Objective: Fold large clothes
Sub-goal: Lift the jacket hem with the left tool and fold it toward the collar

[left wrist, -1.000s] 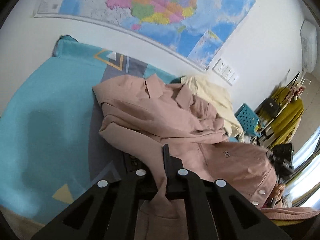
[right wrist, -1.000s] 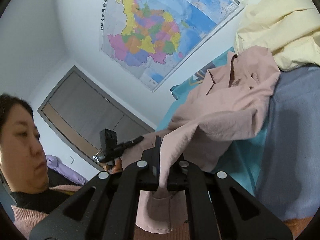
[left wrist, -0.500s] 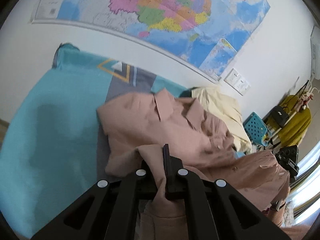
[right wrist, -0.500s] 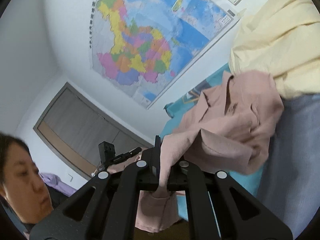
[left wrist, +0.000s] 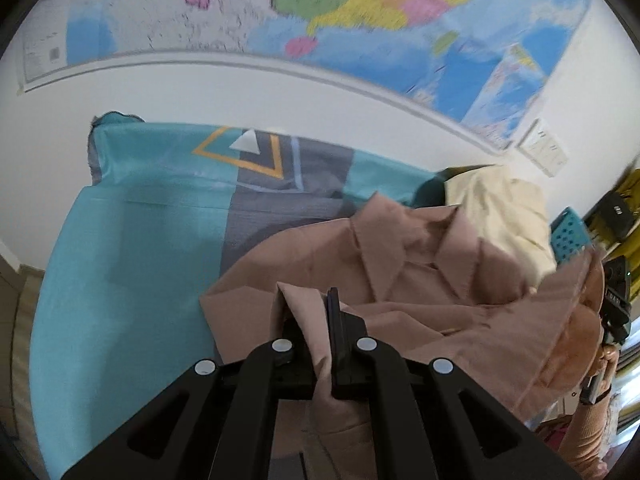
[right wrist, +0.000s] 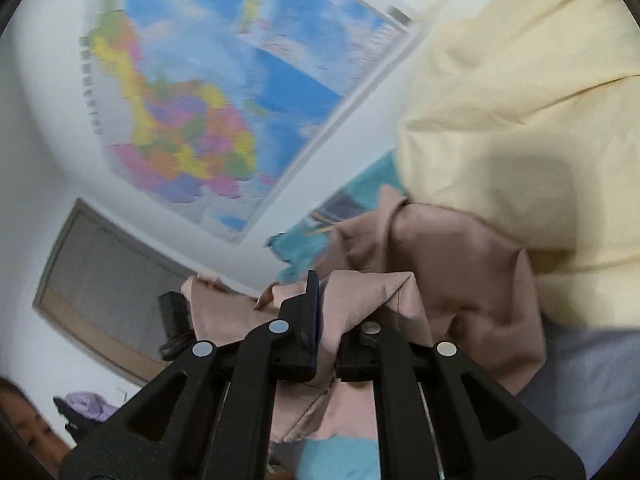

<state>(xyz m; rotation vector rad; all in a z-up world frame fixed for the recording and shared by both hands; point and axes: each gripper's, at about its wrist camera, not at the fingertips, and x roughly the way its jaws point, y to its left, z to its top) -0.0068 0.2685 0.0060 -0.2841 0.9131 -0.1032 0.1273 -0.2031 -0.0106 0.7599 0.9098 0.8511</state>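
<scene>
A dusty-pink collared jacket (left wrist: 400, 280) lies bunched on the teal and grey bedspread (left wrist: 128, 264), its collar toward the wall. My left gripper (left wrist: 314, 320) is shut on a fold of its lower edge, folded up over the jacket's body. In the right wrist view the same pink jacket (right wrist: 452, 264) bulges against a cream garment (right wrist: 520, 128). My right gripper (right wrist: 328, 312) is shut on another fold of pink cloth, which hangs down between the fingers. The other gripper's camera block (right wrist: 176, 320) shows to the left behind the cloth.
A cream garment (left wrist: 500, 208) lies heaped at the bed's far right by the wall. A large map (left wrist: 320, 20) hangs above the bed. A teal perforated basket (left wrist: 570, 236) and hanging yellow clothes (left wrist: 630, 192) stand at the right. A person's sleeve (left wrist: 588, 432) shows at the lower right.
Both grippers have carried the jacket's lower edge toward the collar and the wall. The jacket now lies doubled over itself, and the cream garment fills more of the right wrist view.
</scene>
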